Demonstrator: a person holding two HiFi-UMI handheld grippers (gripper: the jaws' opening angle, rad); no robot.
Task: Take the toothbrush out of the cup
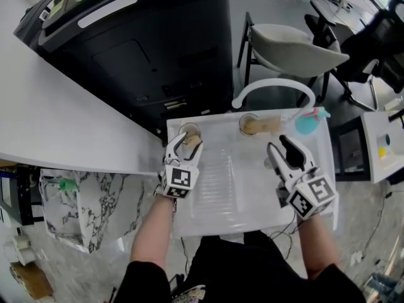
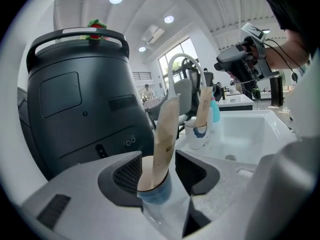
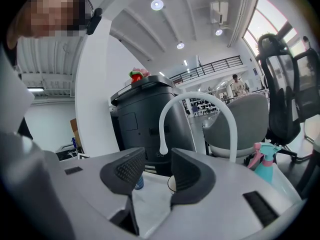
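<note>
the left gripper (image 2: 160,170) has its jaws spread wide, one pad on each side of the cup (image 2: 155,191). a sliver of gap shows at the right pad, so this is not yet a grip. the toothbrush (image 2: 165,134), tan and flat, stands inside that cup, which sits at the back rim of the sink (image 1: 252,194), at about 11 o'clock of the basin in the head view. the right gripper (image 3: 152,171) also has its jaws apart with nothing between them. it hangs over the basin at 3 o'clock from the left one, facing the faucet (image 1: 274,82).

the likely trouble is that the jaws bracket the cup and not the brush. a squeeze there takes the cup alone, and too hard a squeeze could skid it off the narrow rim. if the cup is left loose, a pull on the brush may drag or tip it.

the brush's long axis is near upright. its foot is in the cup and its top leans toward 1 o'clock in the left gripper view.
</note>
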